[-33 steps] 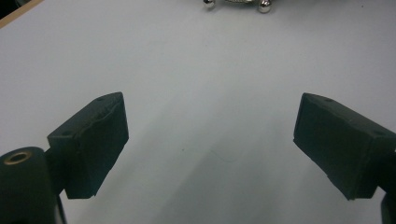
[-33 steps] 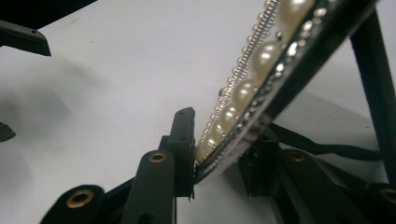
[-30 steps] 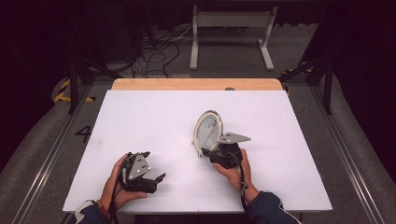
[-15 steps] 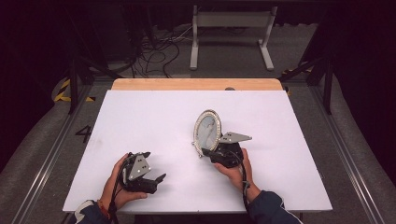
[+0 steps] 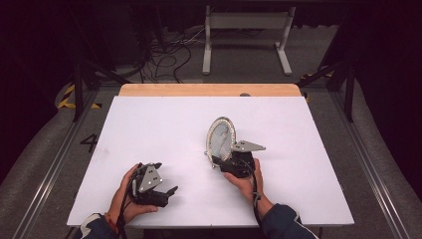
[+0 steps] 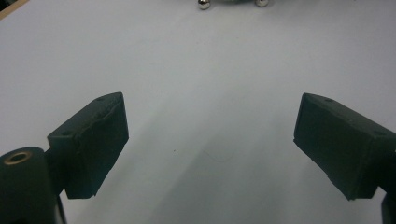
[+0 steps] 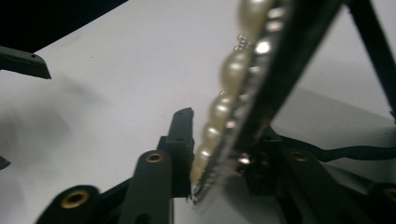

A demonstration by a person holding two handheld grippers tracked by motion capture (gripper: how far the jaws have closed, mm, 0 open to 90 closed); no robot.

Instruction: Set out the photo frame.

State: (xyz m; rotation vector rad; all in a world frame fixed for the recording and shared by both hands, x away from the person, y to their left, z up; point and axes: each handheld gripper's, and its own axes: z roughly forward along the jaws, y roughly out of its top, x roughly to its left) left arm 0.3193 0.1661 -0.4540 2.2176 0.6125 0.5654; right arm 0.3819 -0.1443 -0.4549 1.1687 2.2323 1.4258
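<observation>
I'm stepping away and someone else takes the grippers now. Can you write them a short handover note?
Right gripper: shut on the bottom edge of the oval pearl-rimmed frame, holding it upright near the middle of the white table.
Left gripper: open, nothing between its jaws, resting low at the near left of the table.
Done: frame gripped and standing.
Left: probably to set the frame on its own stand and let go; keep it steady meanwhile.
</observation>
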